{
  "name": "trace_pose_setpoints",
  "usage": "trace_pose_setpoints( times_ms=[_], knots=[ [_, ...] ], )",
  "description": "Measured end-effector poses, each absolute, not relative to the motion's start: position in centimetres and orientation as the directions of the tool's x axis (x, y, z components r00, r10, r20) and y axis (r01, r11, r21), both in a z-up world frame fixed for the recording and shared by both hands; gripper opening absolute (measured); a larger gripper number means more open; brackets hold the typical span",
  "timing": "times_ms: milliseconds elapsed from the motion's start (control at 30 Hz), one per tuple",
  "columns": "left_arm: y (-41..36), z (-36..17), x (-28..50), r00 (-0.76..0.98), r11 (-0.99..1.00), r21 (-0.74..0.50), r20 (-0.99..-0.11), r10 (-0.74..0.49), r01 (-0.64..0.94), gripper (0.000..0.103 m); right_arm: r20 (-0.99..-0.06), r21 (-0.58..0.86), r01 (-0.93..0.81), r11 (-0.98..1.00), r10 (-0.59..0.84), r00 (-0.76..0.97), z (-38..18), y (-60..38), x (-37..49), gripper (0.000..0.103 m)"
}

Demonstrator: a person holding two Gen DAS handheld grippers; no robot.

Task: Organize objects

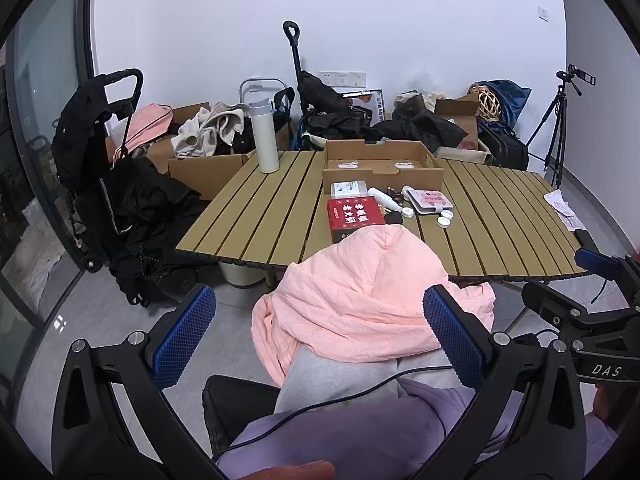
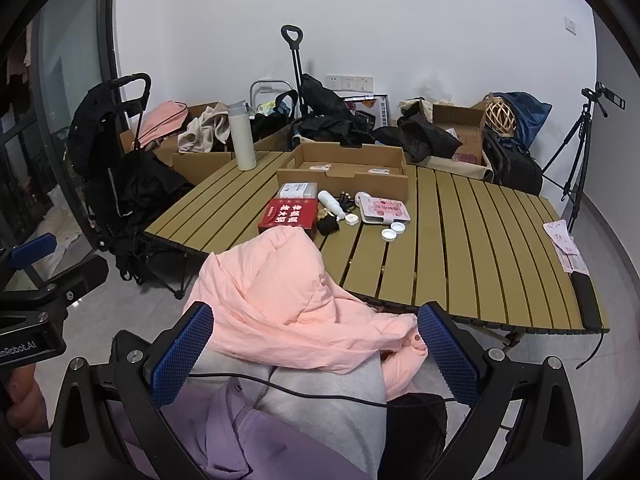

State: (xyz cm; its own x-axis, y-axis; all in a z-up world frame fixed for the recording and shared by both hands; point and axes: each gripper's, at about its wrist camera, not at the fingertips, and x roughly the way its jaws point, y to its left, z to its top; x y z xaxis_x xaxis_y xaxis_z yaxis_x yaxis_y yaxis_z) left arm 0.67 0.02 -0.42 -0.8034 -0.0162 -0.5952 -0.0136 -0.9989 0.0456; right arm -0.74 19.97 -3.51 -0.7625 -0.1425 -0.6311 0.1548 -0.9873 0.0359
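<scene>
Slatted table [image 1: 256, 216]: red box [image 1: 354, 213] near its front edge; cardboard tray [image 1: 382, 162] behind. Left gripper [image 1: 320, 336] and right gripper [image 2: 316, 354]: fingers spread wide, empty.

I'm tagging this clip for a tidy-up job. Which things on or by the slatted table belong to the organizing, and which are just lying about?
Likely for the job:
cardboard tray
red box
white squeeze bottle
pink pouch
two loose white caps
pink jacket

Just lying about:
white flask
tripod
black cart
</scene>
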Motion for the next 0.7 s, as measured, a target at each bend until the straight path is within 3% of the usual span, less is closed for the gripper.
trace_pose_setpoints(
  times_ms=[700],
  knots=[
    [-0.29,-0.47,0.78,-0.8,-0.999,0.043,-0.6,-0.015,-0.014,0.103,-0.628,0.03,0.147,-0.989,-0.133,-0.766,-3.11,19.98,-0.63,0.103]
  ],
)
